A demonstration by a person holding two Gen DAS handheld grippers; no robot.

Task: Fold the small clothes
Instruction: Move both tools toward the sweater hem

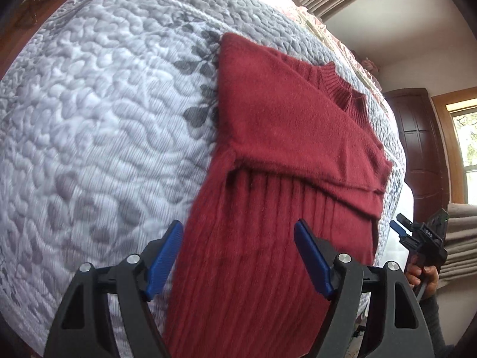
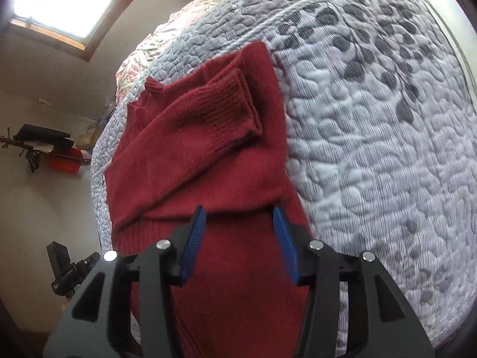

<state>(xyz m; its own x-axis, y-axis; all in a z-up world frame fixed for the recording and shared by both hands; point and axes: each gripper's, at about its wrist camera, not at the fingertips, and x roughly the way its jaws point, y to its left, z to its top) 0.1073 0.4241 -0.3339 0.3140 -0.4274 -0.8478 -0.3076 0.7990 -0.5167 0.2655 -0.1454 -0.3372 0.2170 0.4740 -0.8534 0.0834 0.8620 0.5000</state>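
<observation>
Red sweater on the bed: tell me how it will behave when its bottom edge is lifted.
The red sweater will probably flop and drape, since its knit already lies in soft folds. The sleeve folded across the chest looks loose and may slide off. It seems fuzzy, so the left gripper should hold it without slipping.

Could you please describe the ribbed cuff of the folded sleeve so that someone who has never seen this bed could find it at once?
Start from the grey-and-white quilted bedspread and find the dark red sweater lying on it. One sleeve is folded diagonally across its chest. The cuff is the sleeve's open end near the sweater's far edge, and its coarser ribbed knit stands out from the fuzzy, smooth fabric around it.
</observation>
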